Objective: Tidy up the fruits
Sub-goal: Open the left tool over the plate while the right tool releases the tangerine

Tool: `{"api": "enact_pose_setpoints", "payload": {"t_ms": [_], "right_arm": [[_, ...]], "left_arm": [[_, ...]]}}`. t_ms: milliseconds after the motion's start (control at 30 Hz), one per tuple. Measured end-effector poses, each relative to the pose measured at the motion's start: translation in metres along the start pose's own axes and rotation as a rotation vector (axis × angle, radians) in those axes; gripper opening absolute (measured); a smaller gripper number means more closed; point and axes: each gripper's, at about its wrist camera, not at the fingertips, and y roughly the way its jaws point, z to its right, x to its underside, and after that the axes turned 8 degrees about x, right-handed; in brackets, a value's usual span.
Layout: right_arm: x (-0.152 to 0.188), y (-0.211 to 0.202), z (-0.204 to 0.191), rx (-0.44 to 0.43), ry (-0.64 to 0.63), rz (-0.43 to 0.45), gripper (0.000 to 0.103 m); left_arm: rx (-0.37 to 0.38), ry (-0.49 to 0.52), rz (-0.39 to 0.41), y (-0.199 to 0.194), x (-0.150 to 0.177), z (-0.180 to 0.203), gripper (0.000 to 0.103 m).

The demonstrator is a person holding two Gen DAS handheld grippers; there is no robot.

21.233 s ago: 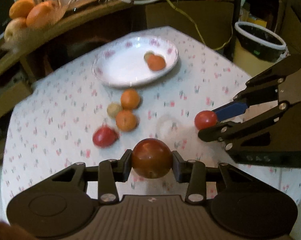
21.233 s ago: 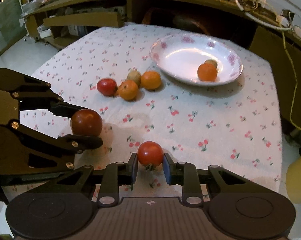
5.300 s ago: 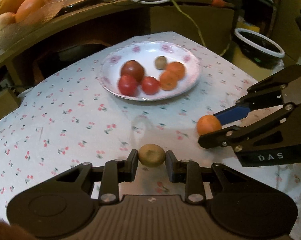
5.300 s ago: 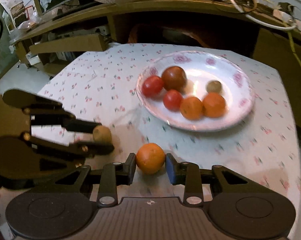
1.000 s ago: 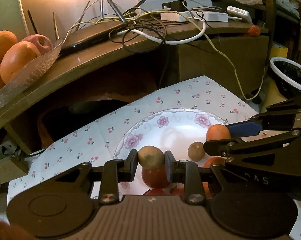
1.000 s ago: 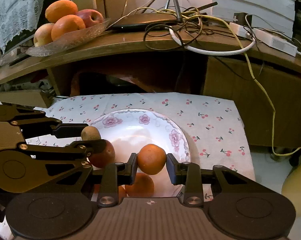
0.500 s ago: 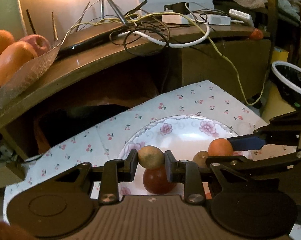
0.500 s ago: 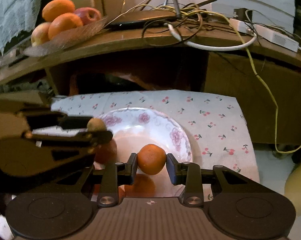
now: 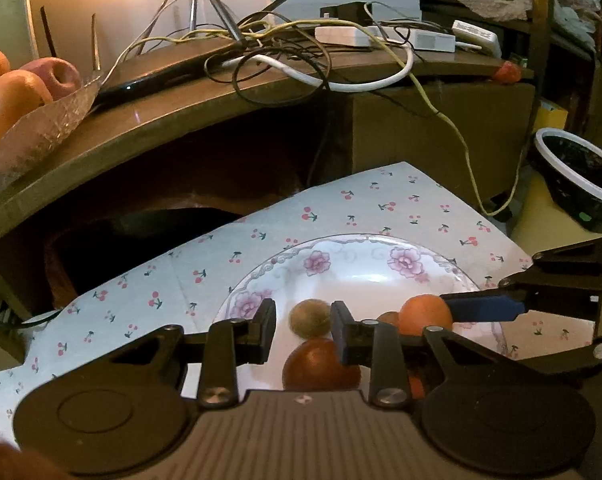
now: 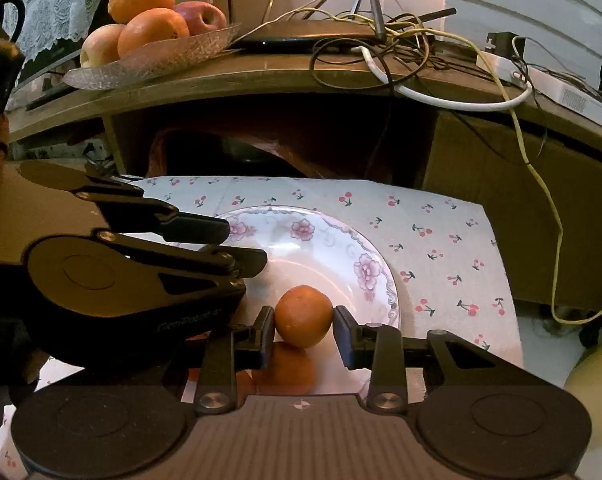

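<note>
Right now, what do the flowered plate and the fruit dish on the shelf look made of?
plate: likely glazed ceramic or porcelain; white, glossy, printed pink flowers and a grey scroll border.
fruit dish: looks like cut or pressed glass; clear, faceted, glinting. Clear plastic can't be ruled out.

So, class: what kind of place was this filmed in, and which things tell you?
Probably a lived-in home room: a cherry-print tablecloth, a flowered plate, and tangled cables on a wooden shelf.
</note>
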Motion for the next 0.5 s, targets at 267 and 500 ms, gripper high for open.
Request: {"api": "enact_pose_setpoints", "payload": {"t_ms": [267, 500], "right_arm": [[-0.001, -0.005, 0.001, -0.006, 0.005, 0.017, 0.044], [-0.003, -0.014, 0.005, -0.009, 0.021, 0.041, 0.048]], "left_arm": [[-0.017, -0.013, 0.018, -0.010, -0.003, -0.003, 0.037], [-0.052, -0.038, 0.043, -0.025, -0.008, -0.009, 0.040]]}}
